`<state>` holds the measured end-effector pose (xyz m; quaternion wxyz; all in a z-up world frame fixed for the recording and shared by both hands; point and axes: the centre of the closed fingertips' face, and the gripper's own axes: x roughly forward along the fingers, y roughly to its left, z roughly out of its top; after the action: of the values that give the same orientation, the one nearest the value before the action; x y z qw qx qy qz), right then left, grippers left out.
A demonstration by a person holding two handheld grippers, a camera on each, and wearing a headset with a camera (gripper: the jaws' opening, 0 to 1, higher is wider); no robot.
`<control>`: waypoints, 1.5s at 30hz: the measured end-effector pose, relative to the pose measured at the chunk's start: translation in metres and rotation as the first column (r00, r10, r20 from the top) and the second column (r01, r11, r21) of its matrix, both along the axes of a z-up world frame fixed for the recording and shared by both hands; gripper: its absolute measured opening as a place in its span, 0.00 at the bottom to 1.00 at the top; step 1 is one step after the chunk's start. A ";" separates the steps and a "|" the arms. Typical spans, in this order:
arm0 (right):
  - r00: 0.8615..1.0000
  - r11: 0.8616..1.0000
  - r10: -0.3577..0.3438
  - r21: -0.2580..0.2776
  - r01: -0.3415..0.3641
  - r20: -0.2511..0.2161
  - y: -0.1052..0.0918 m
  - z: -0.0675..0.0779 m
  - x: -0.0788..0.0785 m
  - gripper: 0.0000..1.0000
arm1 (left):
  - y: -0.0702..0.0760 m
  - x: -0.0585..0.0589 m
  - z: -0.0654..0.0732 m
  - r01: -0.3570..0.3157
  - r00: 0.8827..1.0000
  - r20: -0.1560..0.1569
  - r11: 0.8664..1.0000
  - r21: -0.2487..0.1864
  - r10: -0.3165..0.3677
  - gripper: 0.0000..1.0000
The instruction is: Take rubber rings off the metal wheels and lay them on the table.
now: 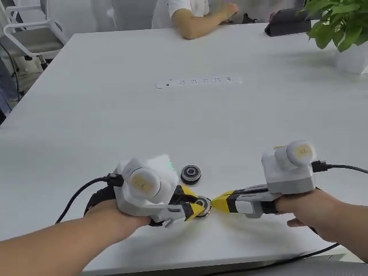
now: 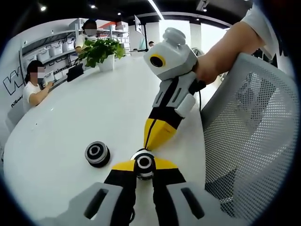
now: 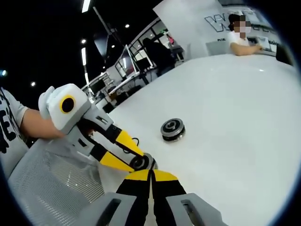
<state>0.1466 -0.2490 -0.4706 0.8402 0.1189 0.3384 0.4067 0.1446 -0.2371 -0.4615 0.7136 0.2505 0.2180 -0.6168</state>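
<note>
Left gripper (image 2: 144, 165) fingers clamp round metal wheel (image 2: 144, 159) | right gripper (image 3: 151, 174) fingers closed

My left gripper (image 1: 196, 208) and right gripper (image 1: 214, 203) crowd each other at the held wheel (image 1: 202, 203). A loose wheel (image 1: 191, 173) sits just beyond, then open table (image 1: 115, 115).

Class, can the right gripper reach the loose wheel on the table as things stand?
Probably yes: only bare table lies between the right gripper and the loose wheel, though its shut tips sit at the held wheel.
</note>
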 end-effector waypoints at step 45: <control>0.997 0.989 0.073 0.125 -0.072 0.003 0.020 0.022 -0.015 0.00 | -0.002 -0.003 -0.001 -0.014 1.000 -0.018 1.000 0.001 0.014 0.07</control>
<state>0.1321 -0.2290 -0.4484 0.8154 0.1594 0.3170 0.4573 0.1411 -0.2393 -0.4623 0.7158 0.2435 0.2265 -0.6140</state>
